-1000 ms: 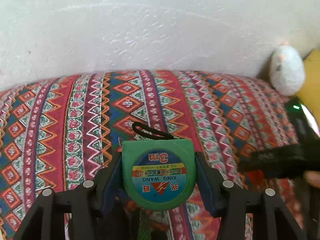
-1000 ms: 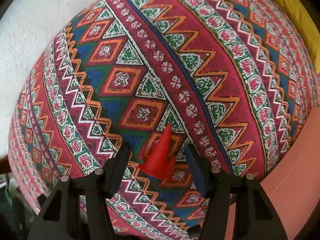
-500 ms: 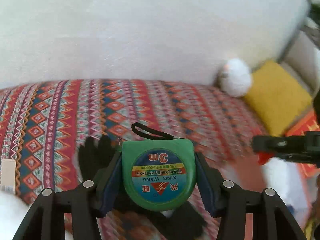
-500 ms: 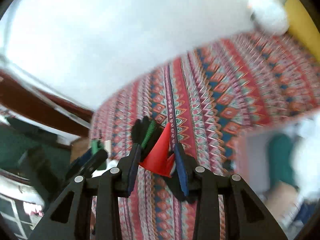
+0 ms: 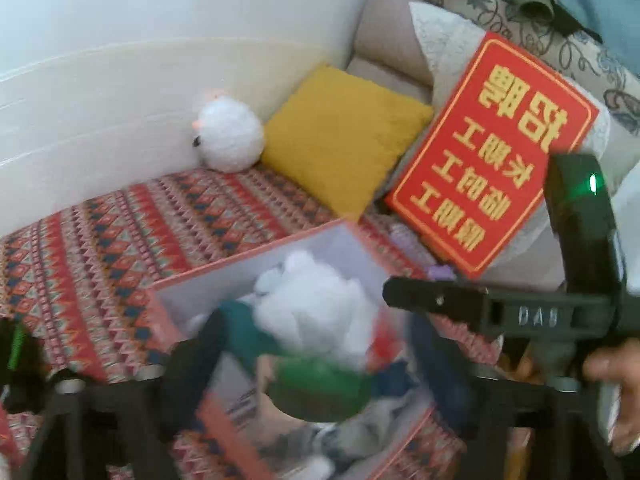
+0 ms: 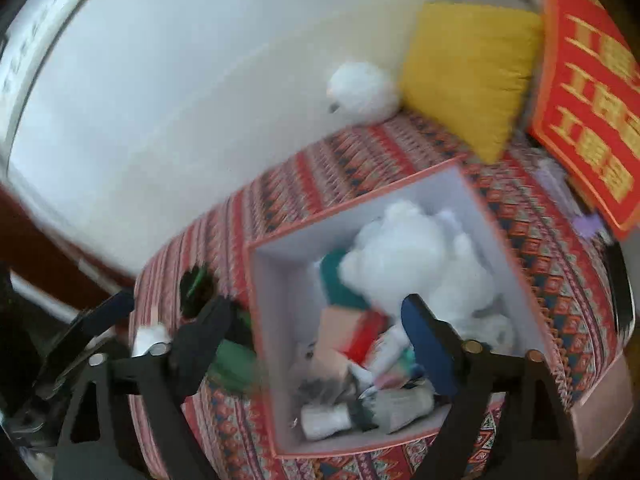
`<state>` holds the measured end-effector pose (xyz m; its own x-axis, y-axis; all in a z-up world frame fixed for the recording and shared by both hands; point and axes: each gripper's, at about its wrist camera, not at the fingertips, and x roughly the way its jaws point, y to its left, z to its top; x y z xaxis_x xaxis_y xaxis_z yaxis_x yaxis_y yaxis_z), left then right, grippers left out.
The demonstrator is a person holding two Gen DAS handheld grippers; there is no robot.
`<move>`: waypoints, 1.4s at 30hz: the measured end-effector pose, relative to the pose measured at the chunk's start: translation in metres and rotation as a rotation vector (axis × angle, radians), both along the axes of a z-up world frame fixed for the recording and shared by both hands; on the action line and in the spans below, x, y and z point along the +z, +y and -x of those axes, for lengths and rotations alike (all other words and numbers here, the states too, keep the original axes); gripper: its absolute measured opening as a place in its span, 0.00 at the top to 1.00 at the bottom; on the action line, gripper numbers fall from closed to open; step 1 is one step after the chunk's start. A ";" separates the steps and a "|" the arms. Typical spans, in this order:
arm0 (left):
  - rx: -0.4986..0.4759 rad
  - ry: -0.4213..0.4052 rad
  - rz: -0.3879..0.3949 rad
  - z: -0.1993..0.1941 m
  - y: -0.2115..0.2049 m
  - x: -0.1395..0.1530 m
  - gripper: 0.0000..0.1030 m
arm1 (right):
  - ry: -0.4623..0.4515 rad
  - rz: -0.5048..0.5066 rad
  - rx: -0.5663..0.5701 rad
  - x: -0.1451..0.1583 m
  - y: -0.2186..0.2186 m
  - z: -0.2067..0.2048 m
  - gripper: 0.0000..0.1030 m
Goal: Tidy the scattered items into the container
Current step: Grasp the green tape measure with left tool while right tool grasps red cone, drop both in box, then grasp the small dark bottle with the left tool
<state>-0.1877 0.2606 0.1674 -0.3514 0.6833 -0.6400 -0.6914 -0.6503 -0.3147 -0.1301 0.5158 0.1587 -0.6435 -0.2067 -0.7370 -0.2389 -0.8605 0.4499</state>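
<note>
From the left wrist, the left gripper hangs over the open box with its jaws spread wide. The green tape sits in the gap between them, smeared by motion and touching neither one as far as I can see. I take it the jaws are held above the opening so the tape ends up inside. Just ahead of the jaws a white plush fills the far half of the box. Well off to their left a black item with a green stripe lies out on the patterned cloth, so the tidying looks unfinished. To the right, the right gripper shows side-on, gripped by a hand.

From the right wrist, the right gripper is also released, jaws wide and empty, straddling the near left part of the box. Between the jaws, down inside, lie a red piece, pale odds and ends and the plush, loosely heaped. A green blur, likely the tape, shows just below the left jaw near the box wall. I cannot tell whether it is over the box or beside it. Beyond the left jaw the black item rests on the cloth.
</note>
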 end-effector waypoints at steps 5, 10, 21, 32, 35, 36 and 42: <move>0.018 0.021 0.003 0.000 0.011 0.006 0.07 | 0.065 0.109 -0.016 -0.009 0.030 -0.029 0.12; -0.025 0.103 0.131 0.019 -0.025 -0.029 0.07 | 0.123 0.263 0.038 -0.030 0.030 -0.048 0.11; -0.192 0.157 0.372 0.066 -0.080 -0.183 0.07 | 0.074 0.432 0.175 -0.094 0.012 -0.070 0.11; -0.461 0.105 0.517 0.114 -0.007 -0.274 0.45 | 0.069 0.417 0.269 -0.108 -0.016 -0.049 0.11; -0.503 0.109 0.517 0.127 -0.001 -0.283 0.46 | 0.072 0.408 0.272 -0.112 -0.014 -0.045 0.11; -0.500 0.088 0.509 0.134 0.000 -0.283 0.46 | 0.072 0.407 0.267 -0.113 -0.013 -0.045 0.11; -0.590 0.123 0.547 0.145 0.017 -0.300 0.45 | 0.065 0.425 0.233 -0.130 -0.007 -0.039 0.11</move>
